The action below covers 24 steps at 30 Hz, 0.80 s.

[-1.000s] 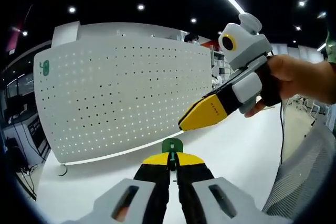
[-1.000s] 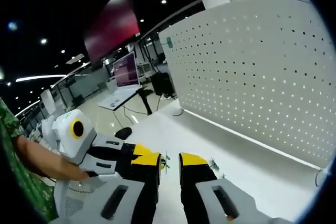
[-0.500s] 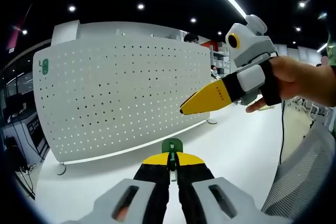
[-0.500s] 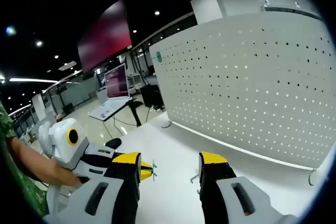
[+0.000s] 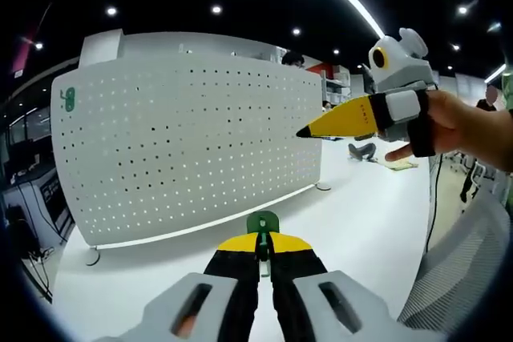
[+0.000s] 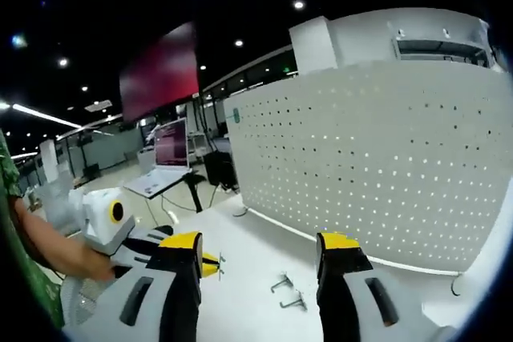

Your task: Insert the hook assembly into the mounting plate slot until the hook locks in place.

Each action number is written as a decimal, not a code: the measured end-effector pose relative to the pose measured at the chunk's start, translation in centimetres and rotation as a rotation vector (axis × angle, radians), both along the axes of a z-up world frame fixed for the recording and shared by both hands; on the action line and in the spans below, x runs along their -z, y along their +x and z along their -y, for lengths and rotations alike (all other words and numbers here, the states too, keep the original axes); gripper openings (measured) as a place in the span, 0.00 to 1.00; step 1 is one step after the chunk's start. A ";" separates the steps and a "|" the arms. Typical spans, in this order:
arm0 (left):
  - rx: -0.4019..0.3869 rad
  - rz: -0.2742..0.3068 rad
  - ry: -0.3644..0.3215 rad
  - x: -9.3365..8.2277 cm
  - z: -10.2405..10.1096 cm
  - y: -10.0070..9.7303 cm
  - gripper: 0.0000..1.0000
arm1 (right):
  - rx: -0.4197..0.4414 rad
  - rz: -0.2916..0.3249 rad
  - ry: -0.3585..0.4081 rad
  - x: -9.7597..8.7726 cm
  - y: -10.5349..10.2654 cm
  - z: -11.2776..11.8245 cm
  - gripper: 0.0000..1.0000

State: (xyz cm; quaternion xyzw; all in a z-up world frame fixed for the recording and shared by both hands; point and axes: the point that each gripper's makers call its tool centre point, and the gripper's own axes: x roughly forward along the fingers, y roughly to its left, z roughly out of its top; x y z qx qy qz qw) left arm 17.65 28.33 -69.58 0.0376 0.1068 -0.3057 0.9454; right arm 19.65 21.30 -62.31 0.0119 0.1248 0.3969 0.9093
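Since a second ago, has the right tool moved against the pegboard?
Yes. In the left gripper view, the right tool has risen and swung rightward across the white pegboard.

White perforated panel (image 5: 188, 150); green hook (image 5: 262, 222); yellow-tipped claw (image 5: 264, 247).

green hook (image 5: 262, 224) mostly behind jaws

Little can be read here; the yellow tip of the right gripper (image 5: 337, 122), seen in the left gripper view, carries a short line of dark print too small to make out; a small green tag (image 5: 69, 101) sits at the upper corner of the white perforated metal board (image 5: 184, 150), its marking unreadable; the lit monitor screen (image 6: 170, 152) in the right gripper view shows no legible words.
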 end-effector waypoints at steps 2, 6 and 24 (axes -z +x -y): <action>-0.003 0.002 -0.003 -0.3 -0.2 0.0 0.03 | 0.004 0.042 -0.021 -0.7 -0.2 0.3 0.60; -0.017 0.008 -0.012 -1.0 -0.8 0.3 0.03 | 0.016 0.146 -0.071 -2.4 -0.4 0.8 0.62; -0.102 0.050 -0.016 -4.3 -5.3 2.7 0.03 | 0.010 0.149 -0.031 -4.6 -0.7 2.2 0.71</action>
